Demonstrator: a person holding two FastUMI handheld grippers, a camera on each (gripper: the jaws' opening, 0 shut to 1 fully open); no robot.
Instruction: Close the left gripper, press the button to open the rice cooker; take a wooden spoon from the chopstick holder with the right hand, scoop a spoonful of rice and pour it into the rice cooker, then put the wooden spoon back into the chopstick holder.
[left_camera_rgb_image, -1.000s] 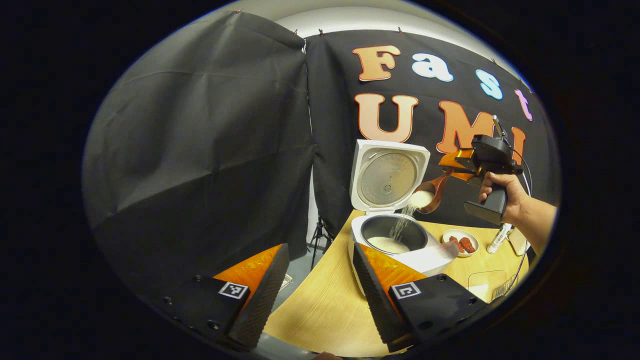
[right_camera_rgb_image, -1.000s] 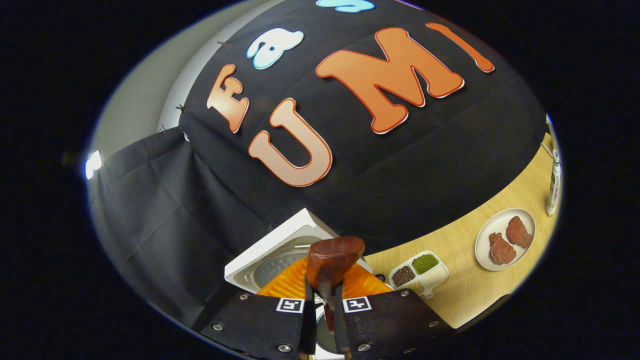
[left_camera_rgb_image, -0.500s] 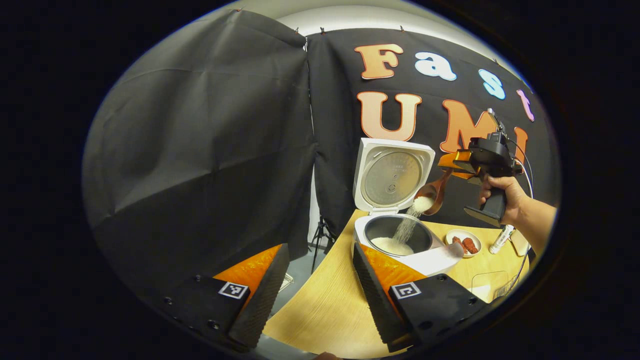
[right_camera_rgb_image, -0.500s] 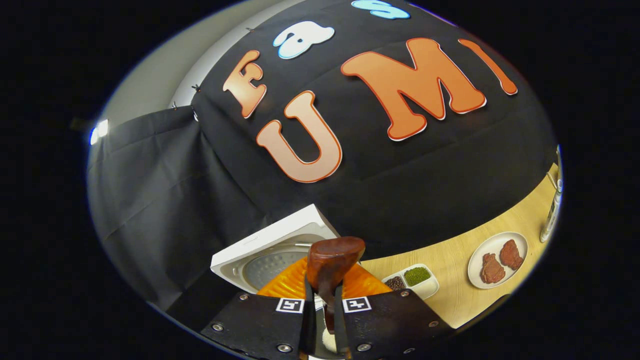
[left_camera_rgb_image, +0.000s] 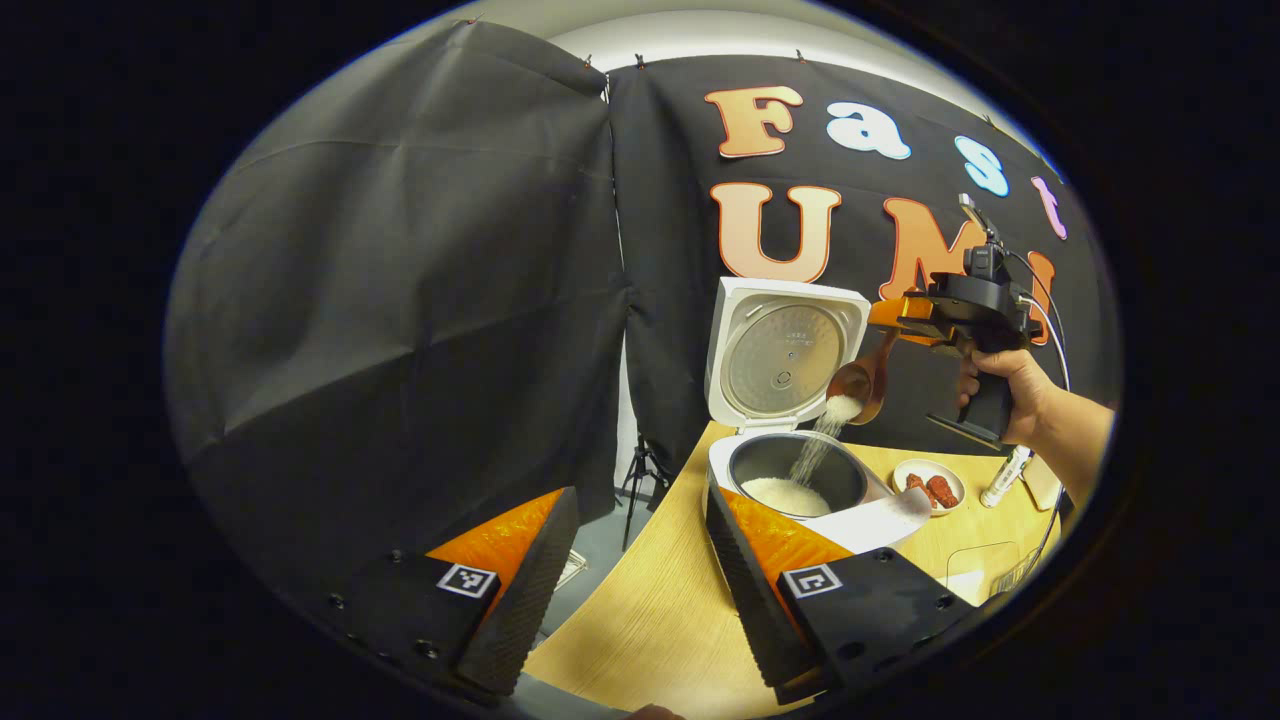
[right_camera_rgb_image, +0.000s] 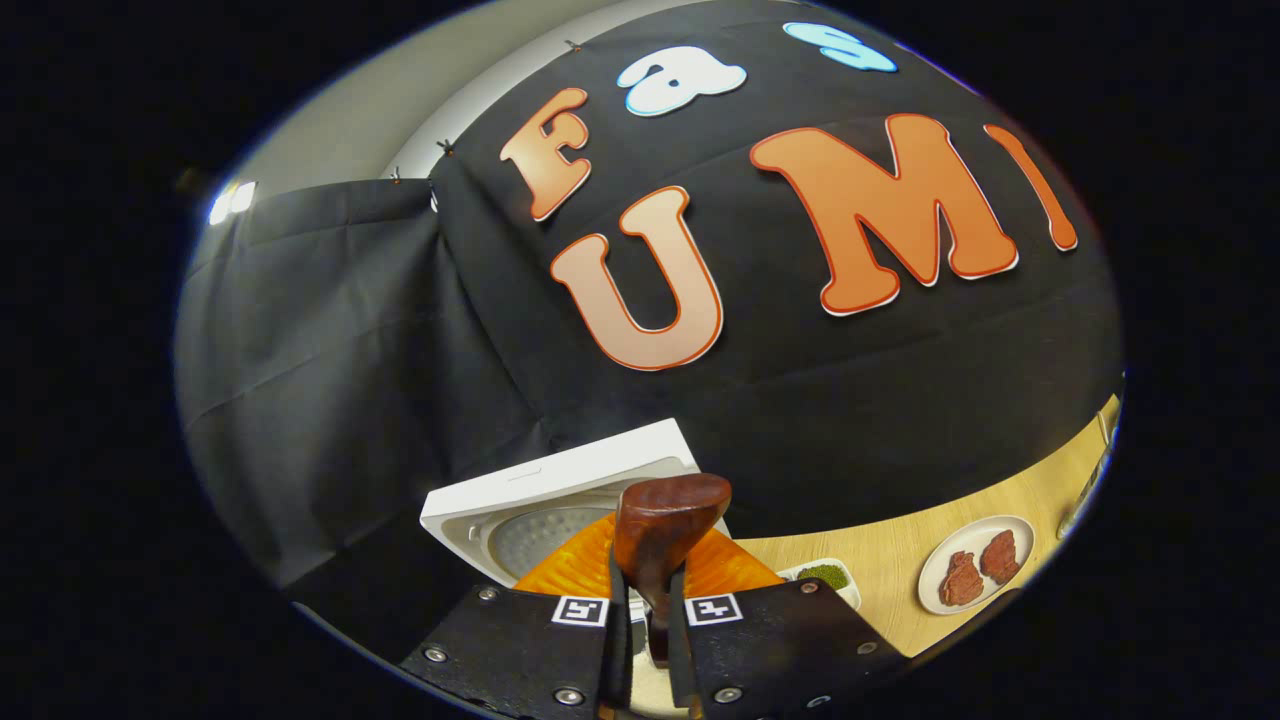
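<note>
Right tongs (right_camera_rgb_image: 648, 625) pinch the wooden spoon (right_camera_rgb_image: 662, 520), stiff and light, by its handle; rice (left_camera_rgb_image: 812, 455) pours loose. Left tongs (left_camera_rgb_image: 640, 570) gape wide at six o'clock.

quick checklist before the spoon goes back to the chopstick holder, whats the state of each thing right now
1. Rice cooker lid up: ok.
2. Right gripper shut on the wooden spoon: ok.
3. Spoon emptied: not ok, rice is falling into the inner pot.
4. Stream landing inside the pot: ok.
5. Left gripper open and back from the cooker: ok.
6. Chopstick holder free to take the spoon: cannot tell.
</note>
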